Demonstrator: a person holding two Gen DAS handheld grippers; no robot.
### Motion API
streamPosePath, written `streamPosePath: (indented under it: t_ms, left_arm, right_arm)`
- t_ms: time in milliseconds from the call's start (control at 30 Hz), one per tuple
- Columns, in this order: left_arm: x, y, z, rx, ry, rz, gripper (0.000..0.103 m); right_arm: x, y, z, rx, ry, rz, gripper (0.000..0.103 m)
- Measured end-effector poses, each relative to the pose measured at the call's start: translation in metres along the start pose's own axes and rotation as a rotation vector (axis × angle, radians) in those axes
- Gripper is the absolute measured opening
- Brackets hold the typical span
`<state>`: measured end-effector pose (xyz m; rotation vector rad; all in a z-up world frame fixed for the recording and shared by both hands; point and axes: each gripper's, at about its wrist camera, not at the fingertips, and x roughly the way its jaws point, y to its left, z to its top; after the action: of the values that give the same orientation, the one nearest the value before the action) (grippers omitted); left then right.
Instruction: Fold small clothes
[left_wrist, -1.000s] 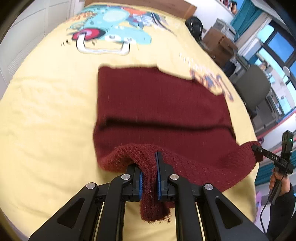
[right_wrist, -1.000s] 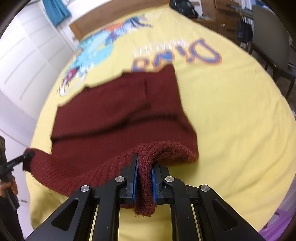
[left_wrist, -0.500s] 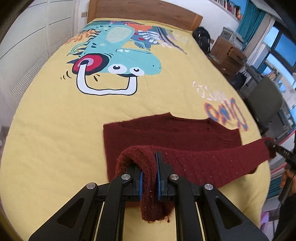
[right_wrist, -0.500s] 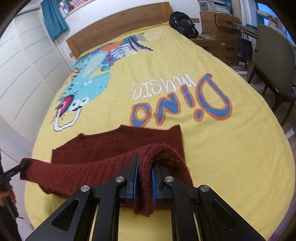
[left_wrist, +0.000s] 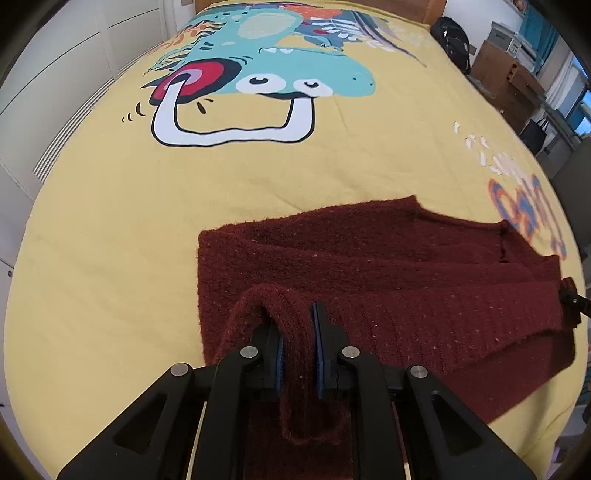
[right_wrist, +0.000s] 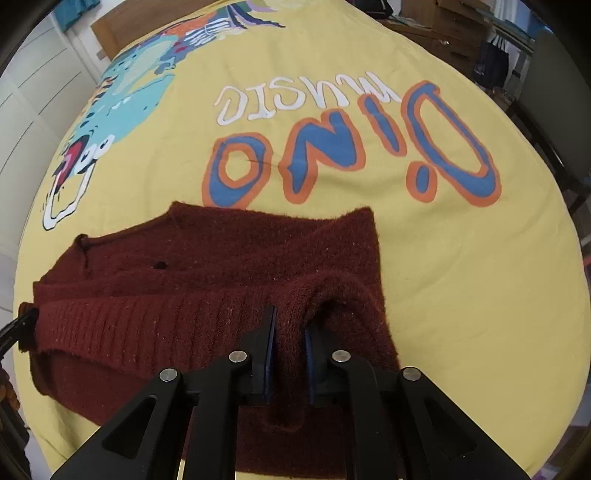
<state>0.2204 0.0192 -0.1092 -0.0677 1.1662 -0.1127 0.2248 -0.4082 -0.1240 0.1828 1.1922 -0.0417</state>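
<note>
While both grippers pinch knit, jaws just easing apart, left gripper (left_wrist: 298, 345) and right gripper (right_wrist: 288, 345) each hold a corner of the maroon sweater (left_wrist: 388, 273), its hem doubled over the body on the yellow bedspread (left_wrist: 110, 229).

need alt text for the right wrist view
The right hand-held gripper pinches a fold of a dark red knit sweater, which lies folded over on a yellow bedspread printed with "Dino Music" lettering.
</note>
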Motion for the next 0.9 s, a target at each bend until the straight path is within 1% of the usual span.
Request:
streamPosePath:
  t_ms: [33, 100, 133, 167, 200, 233, 267, 300, 333, 367, 400, 433, 467, 500, 533, 567, 600, 667, 800, 900]
  left_arm:
    - [0.002, 0.0, 0.0, 0.001, 0.014, 0.009, 0.013]
    - [0.001, 0.001, 0.001, -0.008, 0.017, 0.014, 0.019]
    - [-0.001, 0.001, 0.002, -0.01, 0.016, 0.015, 0.022]
    - [-0.004, 0.001, 0.003, -0.011, 0.009, 0.012, 0.031]
    - [-0.006, 0.0, 0.004, -0.008, 0.003, 0.005, 0.043]
    - [-0.01, -0.001, 0.005, -0.002, -0.002, -0.018, 0.05]
    - [-0.013, -0.003, 0.005, 0.003, -0.007, -0.034, 0.06]
    - [-0.017, -0.005, 0.006, 0.006, -0.015, -0.022, 0.067]
    - [-0.02, -0.007, 0.006, 0.015, -0.027, -0.003, 0.068]
    - [-0.025, -0.01, 0.006, 0.022, -0.04, -0.004, 0.068]
    - [-0.03, -0.012, 0.007, 0.022, -0.049, -0.013, 0.073]
    - [-0.034, -0.014, 0.007, 0.023, -0.057, -0.021, 0.078]
    - [-0.039, -0.018, 0.007, 0.025, -0.068, -0.025, 0.09]
    - [-0.044, -0.023, 0.007, 0.035, -0.081, -0.028, 0.098]
    - [-0.048, -0.028, 0.006, 0.05, -0.095, -0.031, 0.098]
    - [-0.053, -0.034, 0.006, 0.07, -0.104, -0.041, 0.099]
    - [-0.055, -0.039, 0.005, 0.086, -0.105, -0.056, 0.1]
    - [-0.061, -0.05, 0.002, 0.107, -0.124, -0.071, 0.102]
    - [-0.063, -0.072, -0.011, 0.162, -0.172, -0.086, 0.102]
    - [-0.055, -0.087, -0.028, 0.21, -0.189, -0.071, 0.102]
  right_arm:
    - [0.001, 0.0, -0.001, 0.003, -0.005, -0.006, 0.018]
    - [-0.002, 0.001, -0.002, -0.005, -0.024, -0.03, 0.031]
    - [-0.005, 0.001, -0.002, -0.012, -0.037, -0.034, 0.035]
    - [-0.008, 0.001, -0.002, -0.015, -0.047, -0.025, 0.048]
    - [-0.011, 0.001, -0.002, -0.014, -0.055, -0.02, 0.068]
    - [-0.016, 0.0, -0.001, -0.015, -0.072, -0.027, 0.075]
    - [-0.02, 0.001, -0.001, -0.018, -0.085, -0.035, 0.078]
    - [-0.024, 0.001, -0.001, -0.021, -0.1, -0.041, 0.078]
    - [-0.029, 0.0, -0.002, -0.022, -0.115, -0.041, 0.078]
    - [-0.033, 0.001, -0.002, -0.022, -0.125, -0.037, 0.079]
    - [-0.038, 0.003, -0.003, -0.025, -0.141, -0.031, 0.082]
    - [-0.043, 0.005, -0.004, -0.028, -0.154, -0.029, 0.083]
    - [-0.048, 0.008, -0.005, -0.037, -0.17, -0.026, 0.086]
    - [-0.053, 0.012, -0.007, -0.05, -0.185, -0.022, 0.09]
    - [-0.059, 0.018, -0.009, -0.065, -0.203, -0.019, 0.093]
    - [-0.063, 0.024, -0.011, -0.077, -0.215, -0.017, 0.101]
    - [-0.066, 0.029, -0.013, -0.09, -0.223, -0.009, 0.103]
    - [-0.068, 0.042, -0.019, -0.122, -0.227, 0.007, 0.103]
    - [-0.057, 0.071, -0.039, -0.201, -0.24, -0.027, 0.103]
    - [-0.045, 0.085, -0.06, -0.225, -0.232, -0.019, 0.103]
